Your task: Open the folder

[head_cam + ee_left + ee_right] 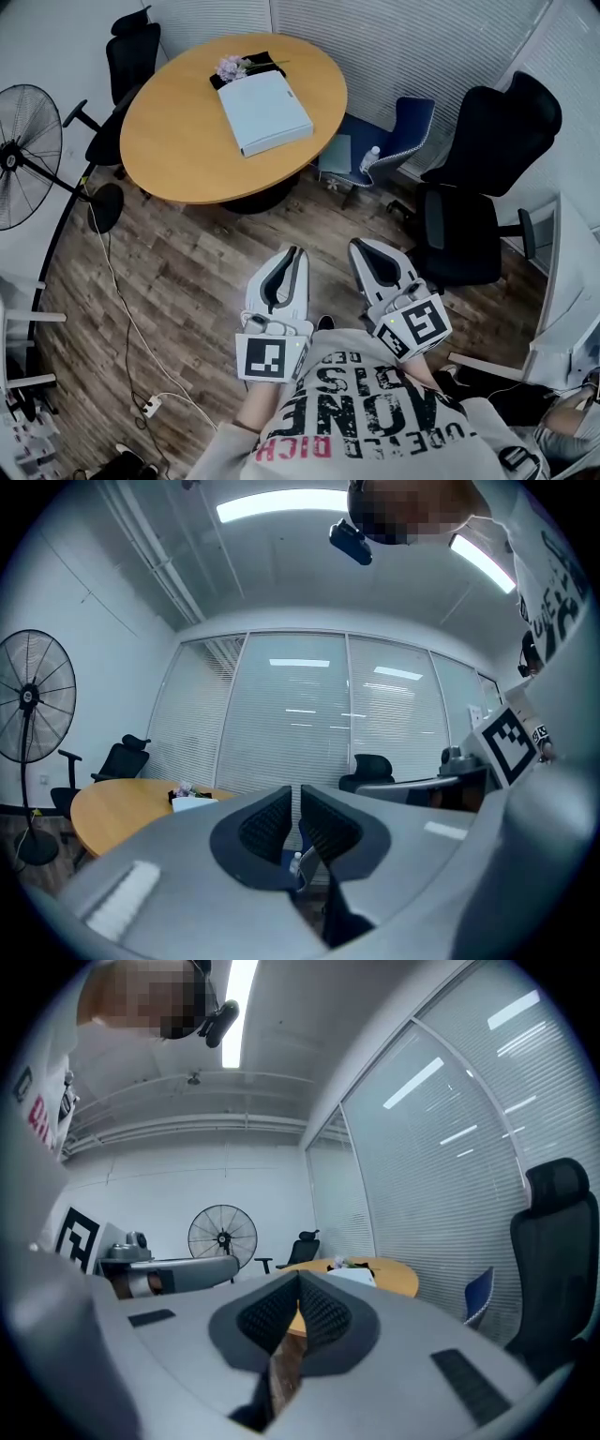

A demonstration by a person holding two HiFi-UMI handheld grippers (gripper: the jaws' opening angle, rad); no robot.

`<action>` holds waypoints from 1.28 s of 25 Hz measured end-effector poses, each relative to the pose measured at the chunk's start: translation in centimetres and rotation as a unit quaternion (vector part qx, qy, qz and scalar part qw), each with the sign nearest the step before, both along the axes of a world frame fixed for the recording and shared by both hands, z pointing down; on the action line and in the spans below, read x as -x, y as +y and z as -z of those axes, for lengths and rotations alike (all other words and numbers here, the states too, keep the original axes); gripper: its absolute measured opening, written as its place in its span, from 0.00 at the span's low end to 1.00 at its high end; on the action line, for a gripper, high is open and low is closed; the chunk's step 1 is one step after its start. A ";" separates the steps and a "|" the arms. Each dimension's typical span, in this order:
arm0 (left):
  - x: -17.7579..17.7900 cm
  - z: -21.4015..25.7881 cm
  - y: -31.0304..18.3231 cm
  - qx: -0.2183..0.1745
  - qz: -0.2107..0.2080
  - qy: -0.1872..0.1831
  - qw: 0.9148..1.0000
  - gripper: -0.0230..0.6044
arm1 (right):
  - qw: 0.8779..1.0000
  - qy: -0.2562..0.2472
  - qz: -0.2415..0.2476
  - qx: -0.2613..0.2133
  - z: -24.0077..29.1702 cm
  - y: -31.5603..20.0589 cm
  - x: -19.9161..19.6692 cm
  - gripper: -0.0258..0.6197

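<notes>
Still approach step: folder (265,112) lies closed on round table (169,150), well apart from L gripper (293,251) (barely ajar, empty) & R gripper (360,246) (pinched together, empty); next IMO walk up, catch cover edge.

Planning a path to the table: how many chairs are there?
3: one black chair at the table's far-left edge, a blue chair at its right, a second black chair nearer, right. Others may be hidden.
</notes>
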State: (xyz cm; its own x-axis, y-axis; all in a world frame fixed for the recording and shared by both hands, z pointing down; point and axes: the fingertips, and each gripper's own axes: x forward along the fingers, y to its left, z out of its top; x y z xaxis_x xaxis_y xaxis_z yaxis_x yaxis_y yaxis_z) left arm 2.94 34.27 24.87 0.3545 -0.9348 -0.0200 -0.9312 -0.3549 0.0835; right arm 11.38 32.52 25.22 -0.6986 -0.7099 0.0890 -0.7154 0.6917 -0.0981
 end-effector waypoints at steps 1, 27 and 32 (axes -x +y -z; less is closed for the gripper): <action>0.0 0.1 0.1 -0.001 0.000 -0.001 1.000 0.10 | 1.000 0.001 0.001 -0.002 0.1 0.1 0.0 0.06; -2.2 -1.8 -2.5 0.037 -0.008 0.011 0.999 0.16 | 1.000 -0.014 0.016 0.015 -1.4 -2.0 -2.3 0.06; -0.6 -1.3 -6.0 0.043 -0.015 0.011 0.999 0.15 | 1.000 -0.010 0.012 0.022 -1.0 -5.1 -0.7 0.06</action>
State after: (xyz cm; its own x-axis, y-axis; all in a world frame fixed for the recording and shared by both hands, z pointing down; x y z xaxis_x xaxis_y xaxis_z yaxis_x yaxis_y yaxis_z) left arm 3.51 28.26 26.13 0.3835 -0.9221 0.0514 -0.9176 -0.3741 0.1346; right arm 12.11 27.40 26.17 -0.7176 -0.6884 0.1059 -0.6961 0.7037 -0.1422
